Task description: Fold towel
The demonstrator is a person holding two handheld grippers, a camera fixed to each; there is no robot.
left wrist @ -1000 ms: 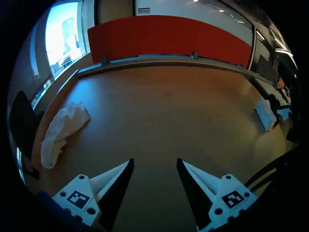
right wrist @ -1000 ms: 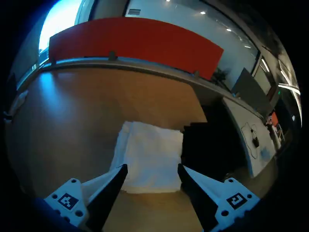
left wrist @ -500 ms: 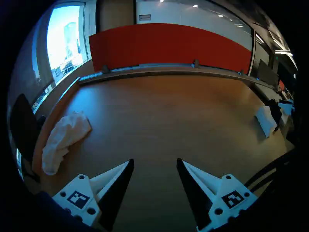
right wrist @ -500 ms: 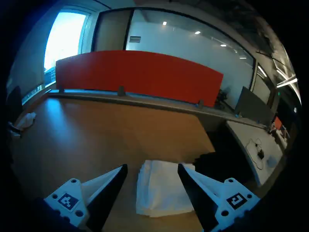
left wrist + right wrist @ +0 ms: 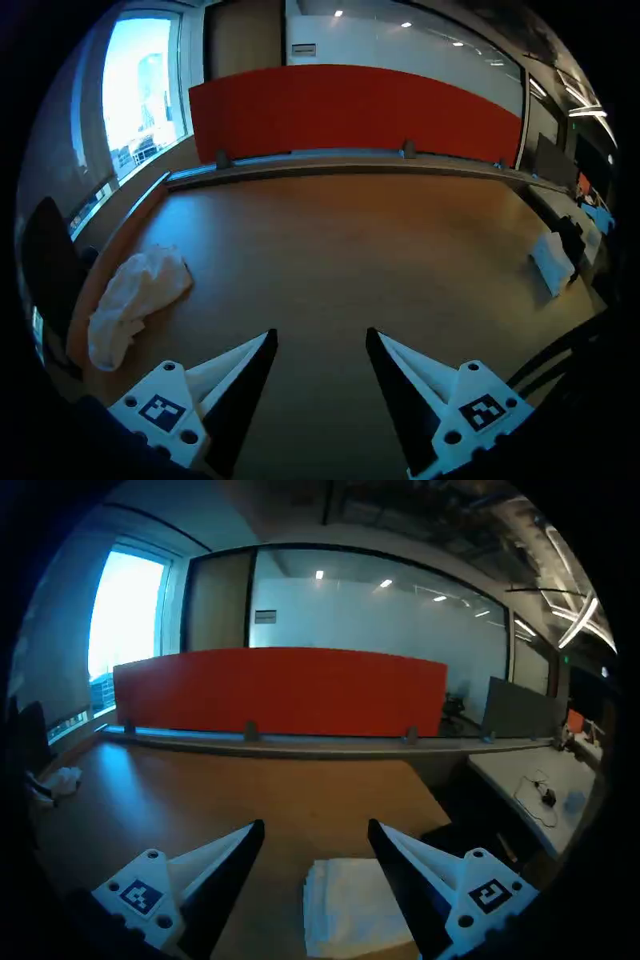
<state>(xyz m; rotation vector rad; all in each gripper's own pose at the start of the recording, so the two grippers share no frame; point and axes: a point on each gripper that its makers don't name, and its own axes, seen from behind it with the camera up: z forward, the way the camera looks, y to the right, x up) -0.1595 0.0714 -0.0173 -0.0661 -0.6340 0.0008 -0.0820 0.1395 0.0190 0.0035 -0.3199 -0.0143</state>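
**Both claws spread, two towels on the table**

In the left gripper view, we begin at the far left, where a bright window (image 5: 144, 96) stands above the edge of the wooden table (image 5: 344, 240). Near that left edge lies a crumpled towel (image 5: 136, 300), white and bunched into a long heap. Moving toward the middle, we see the left gripper (image 5: 320, 332) with its fingers spread wide apart and bare tabletop showing in the gap. Behind it, a red partition (image 5: 352, 112) runs along the table's far side. Far to the right, near the table's right edge and well apart from the heap, rests a folded towel (image 5: 554, 262).

In the right gripper view, we find the crumpled towel (image 5: 60, 782) small at the far left. The red partition (image 5: 280, 692) spans the middle. The right gripper (image 5: 314, 824) is likewise spread open, pinching nothing. The folded towel (image 5: 352, 908) lies flat on the table (image 5: 200, 800) low in the gap, its right edge hidden behind the right finger. A neighbouring desk (image 5: 536, 784) sits at the right.
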